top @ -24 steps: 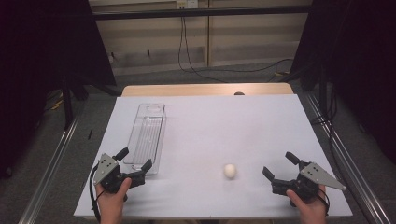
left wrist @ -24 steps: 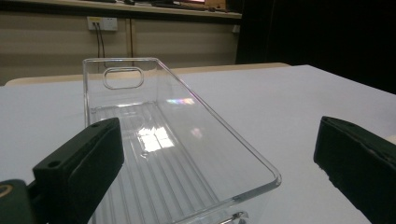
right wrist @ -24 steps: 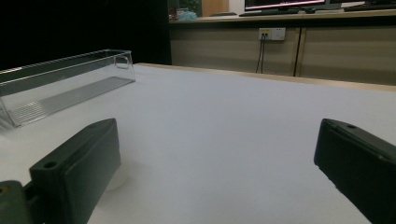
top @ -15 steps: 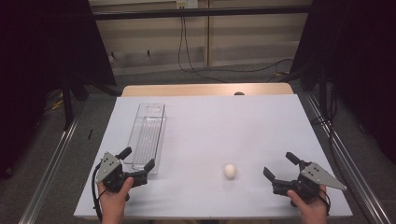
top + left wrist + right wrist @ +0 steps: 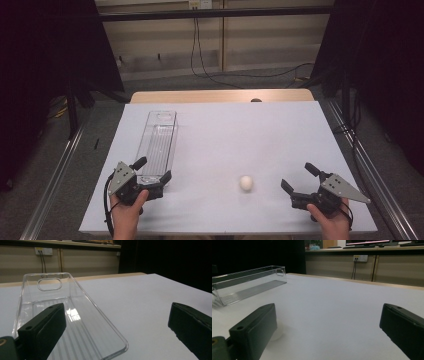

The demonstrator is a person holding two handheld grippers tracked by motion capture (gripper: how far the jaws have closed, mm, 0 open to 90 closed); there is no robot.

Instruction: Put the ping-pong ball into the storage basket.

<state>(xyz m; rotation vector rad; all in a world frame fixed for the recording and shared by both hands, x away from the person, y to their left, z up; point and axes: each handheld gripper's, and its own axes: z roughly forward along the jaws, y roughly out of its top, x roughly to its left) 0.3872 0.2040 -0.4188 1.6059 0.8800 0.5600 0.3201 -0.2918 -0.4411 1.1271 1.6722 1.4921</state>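
high view shows egg (image 5: 245,183) beside right gripper (image 5: 296,183).

A lab or recording studio is suggested. The desk (image 5: 220,130) is covered with a plain white sheet and flanked by black curtains (image 5: 45,45) and metal rails (image 5: 50,185). Wall sockets (image 5: 360,258) with trailing cables (image 5: 200,55) are seen on beige panelling, and what may be monitors (image 5: 367,242) are glimpsed on a far counter.
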